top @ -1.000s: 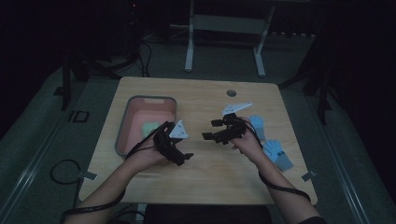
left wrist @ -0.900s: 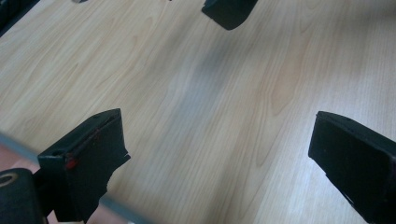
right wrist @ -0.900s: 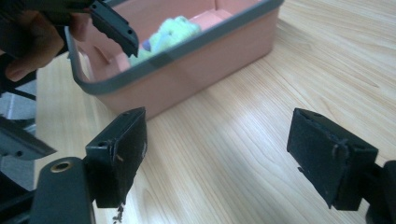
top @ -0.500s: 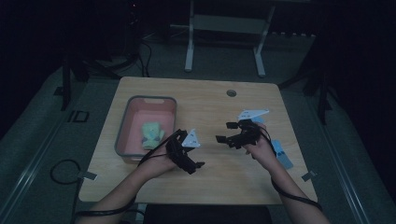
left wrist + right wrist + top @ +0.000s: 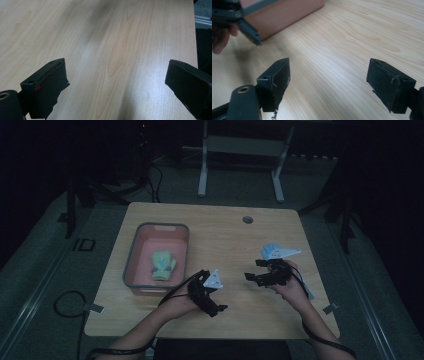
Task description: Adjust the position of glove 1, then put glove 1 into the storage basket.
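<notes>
From above, the left gripper [image 5: 212, 302] sits over the near middle of the wooden table [image 5: 220, 235], just right of the pink bin [image 5: 131, 265], where a pale green mitten [image 5: 162, 265] lies on the floor of the bin. The right gripper [image 5: 257, 277] hovers well apart to the right, its jaws pointing left — light blue cloth [image 5: 272, 251] lies on the table just behind it. Along the left gripper view, the left gripper [image 5: 117, 82] has its jaws spread wide over bare wood, nothing between them. Along the right gripper view, the right gripper [image 5: 328, 82] also stands spread and empty, its jaws just having closed a little; beyond it, the bin's pink wall [image 5: 287, 17] and the other gripper in a hand [image 5: 223, 35] show at upper left.
</notes>
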`<state>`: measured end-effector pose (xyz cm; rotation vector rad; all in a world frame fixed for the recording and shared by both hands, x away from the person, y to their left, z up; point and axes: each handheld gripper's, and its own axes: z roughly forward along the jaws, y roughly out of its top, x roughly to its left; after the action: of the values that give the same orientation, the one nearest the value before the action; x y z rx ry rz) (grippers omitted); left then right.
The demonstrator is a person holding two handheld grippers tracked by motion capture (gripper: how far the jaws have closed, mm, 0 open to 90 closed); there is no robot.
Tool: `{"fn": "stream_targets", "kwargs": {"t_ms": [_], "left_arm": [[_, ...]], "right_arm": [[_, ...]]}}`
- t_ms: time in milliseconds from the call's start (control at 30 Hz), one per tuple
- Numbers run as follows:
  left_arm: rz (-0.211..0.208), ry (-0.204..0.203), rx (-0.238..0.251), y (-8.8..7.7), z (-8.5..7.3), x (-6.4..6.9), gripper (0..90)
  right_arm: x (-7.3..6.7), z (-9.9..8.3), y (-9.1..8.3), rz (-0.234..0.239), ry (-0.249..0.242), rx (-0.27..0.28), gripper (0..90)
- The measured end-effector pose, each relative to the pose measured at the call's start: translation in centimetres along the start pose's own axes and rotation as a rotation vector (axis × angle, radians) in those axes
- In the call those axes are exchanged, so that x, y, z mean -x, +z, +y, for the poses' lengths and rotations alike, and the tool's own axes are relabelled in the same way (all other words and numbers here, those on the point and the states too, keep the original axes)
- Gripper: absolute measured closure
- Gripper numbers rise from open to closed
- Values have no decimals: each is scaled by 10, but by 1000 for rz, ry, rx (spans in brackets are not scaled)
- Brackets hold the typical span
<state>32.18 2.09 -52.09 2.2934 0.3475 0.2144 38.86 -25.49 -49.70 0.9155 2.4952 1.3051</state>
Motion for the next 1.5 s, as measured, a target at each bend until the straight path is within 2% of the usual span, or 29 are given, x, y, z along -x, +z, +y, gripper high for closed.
{"fn": "stream_targets", "kwargs": {"t_ms": [167, 233, 333, 400, 433, 500, 700, 833, 1100, 1333, 1500], "left_arm": [[-32, -5, -1, 12, -11, 5, 43], [-28, -3, 1, 15, -15, 6, 43], [-28, -21, 8, 18, -21, 7, 43], [-25, -28, 15, 18, -23, 8, 43], [-6, -39, 21, 18, -27, 9, 43], [5, -55, 32, 18, -30, 11, 43], [34, -64, 42, 18, -36, 11, 43], [51, -83, 79, 16, -38, 11, 43], [62, -83, 86, 14, -42, 10, 43], [63, -103, 98, 14, -42, 10, 43], [63, -105, 105, 14, -42, 10, 42]], "right_arm": [[9, -12, -5, -38, 27, -4, 216], [13, -16, -8, -52, 36, -12, 244], [19, -21, -13, -88, 30, -16, 297], [21, -22, -15, -105, 29, -17, 302], [25, -23, -18, -117, 32, -14, 317], [38, -25, -26, -165, 46, 0, 374], [72, -19, -32, -224, 78, 7, 439], [92, -16, -27, -257, 76, -11, 475], [121, -19, -4, -260, 112, -113, 537], [129, -24, 5, -261, 114, -150, 550], [127, -31, 12, -287, 97, -189, 584]]}}
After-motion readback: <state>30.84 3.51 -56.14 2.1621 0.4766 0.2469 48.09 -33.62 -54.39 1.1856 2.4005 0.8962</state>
